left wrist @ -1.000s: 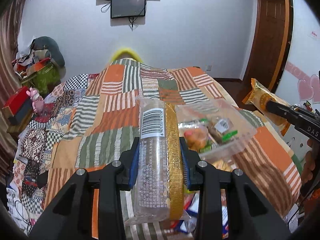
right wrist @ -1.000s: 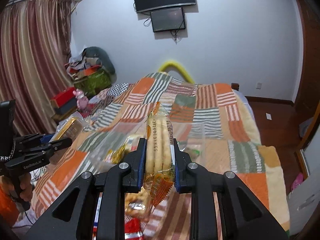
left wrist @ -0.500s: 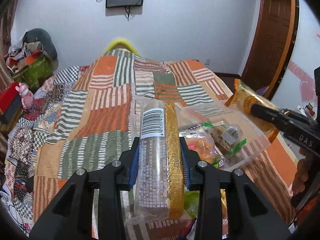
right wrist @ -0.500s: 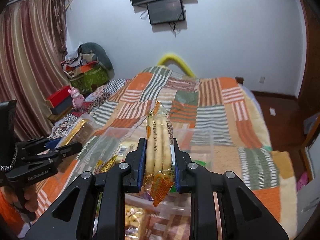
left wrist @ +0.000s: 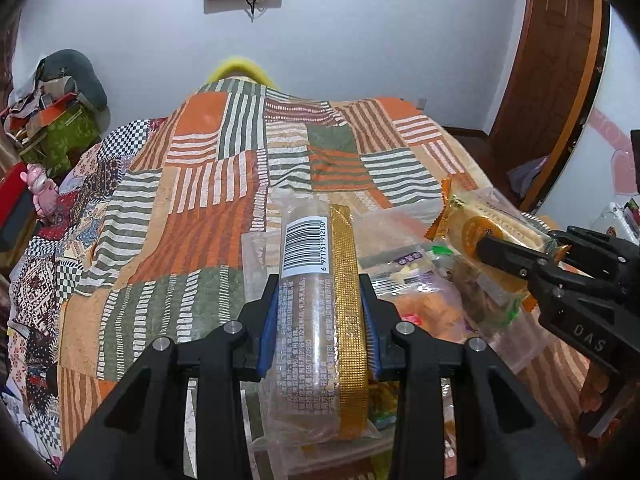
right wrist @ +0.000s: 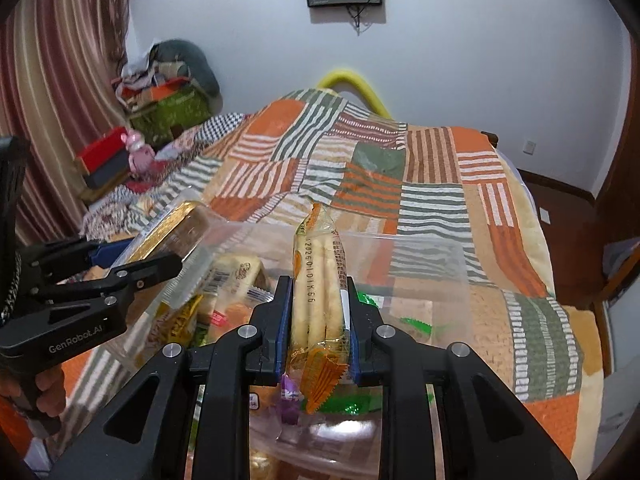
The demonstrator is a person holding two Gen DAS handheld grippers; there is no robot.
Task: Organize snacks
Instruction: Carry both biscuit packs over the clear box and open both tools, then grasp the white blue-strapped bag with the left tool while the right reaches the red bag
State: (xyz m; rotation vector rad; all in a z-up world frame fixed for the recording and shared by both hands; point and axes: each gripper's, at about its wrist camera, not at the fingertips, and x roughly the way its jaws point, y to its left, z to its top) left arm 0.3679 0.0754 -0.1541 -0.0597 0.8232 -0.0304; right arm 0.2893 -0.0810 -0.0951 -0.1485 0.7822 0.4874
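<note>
My left gripper [left wrist: 319, 320] is shut on a clear snack packet with a barcode and a gold band [left wrist: 318, 300], held over the near left part of a clear plastic bin [left wrist: 520, 354]. My right gripper [right wrist: 316, 326] is shut on an orange-edged packet of pale biscuit sticks [right wrist: 318, 280], held above the same bin [right wrist: 424, 276]. Each gripper shows in the other's view: the right one [left wrist: 516, 256] with its packet [left wrist: 480, 228] at the bin's right side, the left one [right wrist: 132, 264] with the gold-banded packet [right wrist: 176, 232] at the bin's left side. Several wrapped snacks [left wrist: 424, 280] lie inside the bin.
The bin stands on a bed with an orange, green and white patchwork quilt [left wrist: 224, 184]. Loose snack packets [right wrist: 264, 460] lie at the near edge below the grippers. Boxes and clutter [right wrist: 160, 104] are piled left of the bed. A wooden door [left wrist: 552, 80] is at the right.
Both grippers have moved forward and down with their packets, from beside the bin to over it. The two grippers have come closer to each other.
</note>
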